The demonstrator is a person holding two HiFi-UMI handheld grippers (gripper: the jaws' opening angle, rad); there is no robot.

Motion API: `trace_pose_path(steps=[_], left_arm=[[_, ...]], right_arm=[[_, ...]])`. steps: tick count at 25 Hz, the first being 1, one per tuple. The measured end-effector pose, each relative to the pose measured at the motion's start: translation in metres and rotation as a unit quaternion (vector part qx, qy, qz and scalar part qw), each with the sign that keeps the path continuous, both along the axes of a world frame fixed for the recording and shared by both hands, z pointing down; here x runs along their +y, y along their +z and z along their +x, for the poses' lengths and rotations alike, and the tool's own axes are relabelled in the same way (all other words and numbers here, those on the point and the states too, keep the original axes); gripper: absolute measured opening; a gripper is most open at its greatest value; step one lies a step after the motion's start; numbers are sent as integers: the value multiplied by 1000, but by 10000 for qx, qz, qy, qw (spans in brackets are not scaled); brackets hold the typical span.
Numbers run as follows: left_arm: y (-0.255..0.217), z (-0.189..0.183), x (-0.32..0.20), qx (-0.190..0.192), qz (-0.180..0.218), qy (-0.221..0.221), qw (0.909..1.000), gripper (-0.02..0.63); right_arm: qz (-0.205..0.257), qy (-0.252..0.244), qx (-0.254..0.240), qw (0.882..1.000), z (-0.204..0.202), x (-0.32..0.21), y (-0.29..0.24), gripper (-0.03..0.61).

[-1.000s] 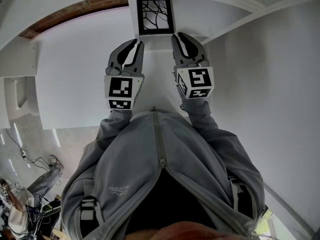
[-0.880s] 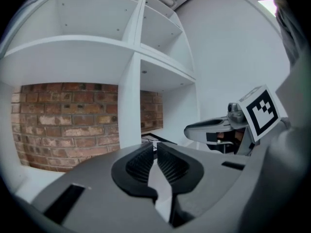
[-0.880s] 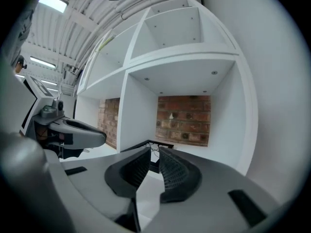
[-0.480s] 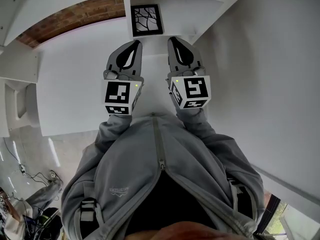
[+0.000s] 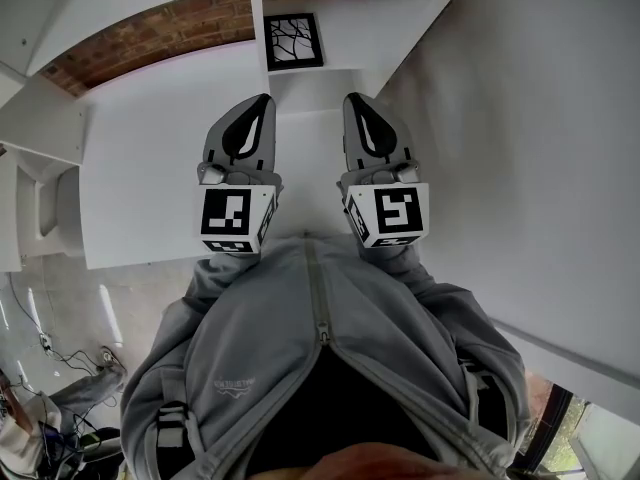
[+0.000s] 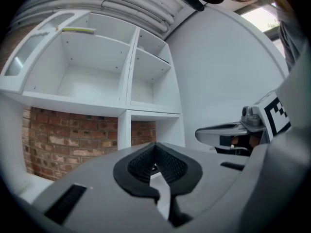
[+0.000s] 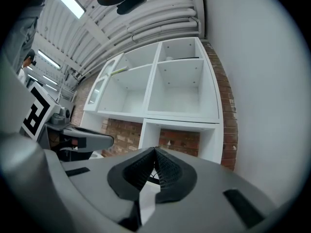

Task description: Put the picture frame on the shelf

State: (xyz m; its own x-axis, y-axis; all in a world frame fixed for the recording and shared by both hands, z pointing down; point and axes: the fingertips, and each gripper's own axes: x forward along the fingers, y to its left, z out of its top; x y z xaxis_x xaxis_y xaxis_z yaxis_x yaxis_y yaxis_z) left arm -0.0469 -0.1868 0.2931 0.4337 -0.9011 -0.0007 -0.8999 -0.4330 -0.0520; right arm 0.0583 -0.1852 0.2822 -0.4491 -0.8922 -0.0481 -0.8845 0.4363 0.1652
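Observation:
The picture frame (image 5: 293, 41), black with a white branching pattern, stands alone on the white shelf (image 5: 300, 86) at the top centre of the head view. My left gripper (image 5: 264, 99) hangs below and left of it, shut and empty. At the same height, below and right of the frame, my right gripper (image 5: 351, 98) is shut with nothing in it. Neither gripper touches the frame. In the left gripper view the dark pads (image 6: 146, 161) meet, and the right gripper (image 6: 228, 132) shows at the right. In the right gripper view the pads (image 7: 167, 171) also meet.
A white shelf unit (image 6: 129, 81) with several open compartments rises ahead against a brick wall (image 6: 68, 140). A white wall (image 5: 520, 118) closes the right side. The person's grey jacket (image 5: 320, 348) fills the lower head view. Cables and clutter (image 5: 40, 408) lie on the floor at the lower left.
Both grippers have closed their jaws and drawn back from the picture frame. The frame stays on the shelf, smaller and farther away in the head view.

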Motion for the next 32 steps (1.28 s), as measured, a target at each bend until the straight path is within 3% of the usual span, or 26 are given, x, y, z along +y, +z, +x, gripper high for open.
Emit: trace_pose_path(steps=[13,32], left_arm=[[-1,4,39,-47,116,-49,9999,8],[3,11,41,-63,181,-91,9998,8]], right_arm=[[133,32,-83,9999,7,36,-4,29],[10,-264,-85,9996,1,33,8,28]])
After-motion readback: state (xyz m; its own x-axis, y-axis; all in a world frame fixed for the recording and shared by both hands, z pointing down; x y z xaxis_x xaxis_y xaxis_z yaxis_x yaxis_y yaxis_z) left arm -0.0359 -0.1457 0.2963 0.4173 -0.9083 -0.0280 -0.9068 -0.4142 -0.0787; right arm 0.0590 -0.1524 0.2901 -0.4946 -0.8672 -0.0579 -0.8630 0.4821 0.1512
